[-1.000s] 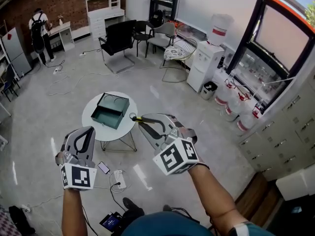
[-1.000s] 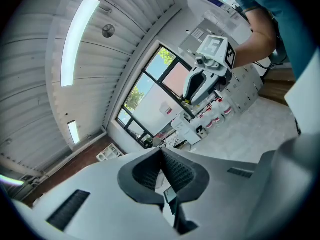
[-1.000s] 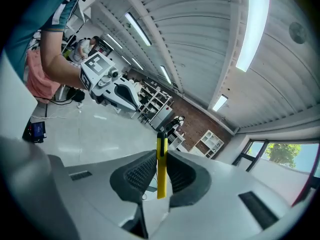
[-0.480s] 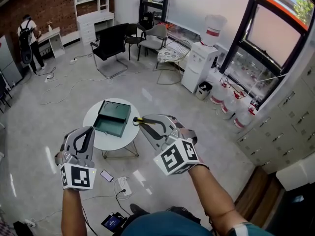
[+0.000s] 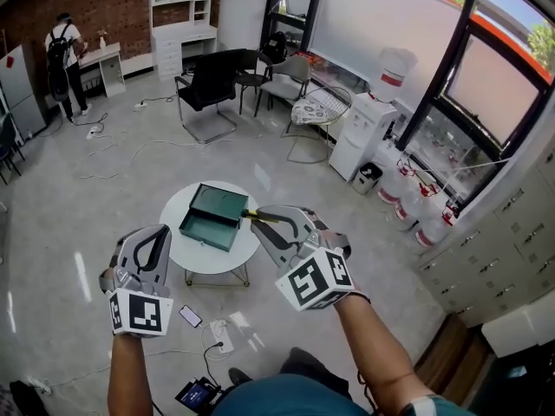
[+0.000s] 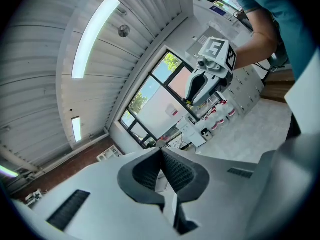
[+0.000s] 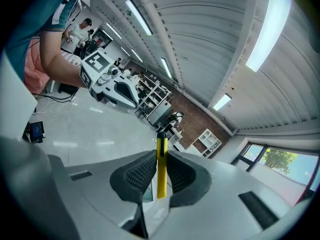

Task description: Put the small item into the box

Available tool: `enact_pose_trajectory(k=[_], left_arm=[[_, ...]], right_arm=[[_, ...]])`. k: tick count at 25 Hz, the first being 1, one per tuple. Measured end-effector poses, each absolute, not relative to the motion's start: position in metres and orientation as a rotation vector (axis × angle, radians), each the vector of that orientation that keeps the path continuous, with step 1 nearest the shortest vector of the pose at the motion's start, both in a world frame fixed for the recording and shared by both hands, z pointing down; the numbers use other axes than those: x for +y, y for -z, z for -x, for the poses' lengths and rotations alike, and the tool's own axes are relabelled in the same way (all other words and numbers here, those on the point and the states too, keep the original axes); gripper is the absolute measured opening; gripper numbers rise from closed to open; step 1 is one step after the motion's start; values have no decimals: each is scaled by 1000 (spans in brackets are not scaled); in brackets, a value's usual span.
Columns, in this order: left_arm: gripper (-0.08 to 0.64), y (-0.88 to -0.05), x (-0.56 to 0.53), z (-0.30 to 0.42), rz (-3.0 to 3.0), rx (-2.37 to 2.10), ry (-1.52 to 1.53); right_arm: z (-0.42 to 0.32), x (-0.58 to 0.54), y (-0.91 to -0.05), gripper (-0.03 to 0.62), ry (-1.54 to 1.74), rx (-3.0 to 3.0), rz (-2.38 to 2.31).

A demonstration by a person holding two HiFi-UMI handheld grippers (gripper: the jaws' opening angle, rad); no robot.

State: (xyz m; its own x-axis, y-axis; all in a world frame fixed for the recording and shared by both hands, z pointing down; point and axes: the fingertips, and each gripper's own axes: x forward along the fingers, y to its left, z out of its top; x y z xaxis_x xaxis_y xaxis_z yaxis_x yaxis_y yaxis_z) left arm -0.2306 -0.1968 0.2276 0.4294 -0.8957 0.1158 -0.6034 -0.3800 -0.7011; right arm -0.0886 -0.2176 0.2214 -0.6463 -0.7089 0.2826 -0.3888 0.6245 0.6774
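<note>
You are gripping the small item (image 7: 161,169), a yellow stick with a dark tip, firmly between the jaws of the right gripper (image 5: 257,215). You are holding it by the right edge of the green box (image 5: 214,217) on the round counter (image 5: 198,256), evidently lining up the drop. The left gripper (image 5: 149,235) is hanging aside, its jaws meeting on nothing, presumably leaving the approach free.

The right tongs (image 5: 269,217) have brought the yellow item (image 5: 254,215) up to the green box (image 5: 212,217).

Teal shirt (image 5: 286,399), grey jaws, black-white marker cubes (image 5: 314,277)
</note>
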Motion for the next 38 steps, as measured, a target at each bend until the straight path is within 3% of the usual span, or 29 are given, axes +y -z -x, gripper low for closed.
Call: enact_pose_trajectory(k=[13,26,38], left_arm=[[18,-258,-303,308,2018,1475,838],[18,-288,-436,329,1949,1668,972],[18,-345,-501,354,1955,1770,1053]], right_arm=[[179,-366,-258,80,799,-2479,-601],[231,-518,-299,80,787,-2582,-291],[274,-594,-365,80,726,-2604,-115]])
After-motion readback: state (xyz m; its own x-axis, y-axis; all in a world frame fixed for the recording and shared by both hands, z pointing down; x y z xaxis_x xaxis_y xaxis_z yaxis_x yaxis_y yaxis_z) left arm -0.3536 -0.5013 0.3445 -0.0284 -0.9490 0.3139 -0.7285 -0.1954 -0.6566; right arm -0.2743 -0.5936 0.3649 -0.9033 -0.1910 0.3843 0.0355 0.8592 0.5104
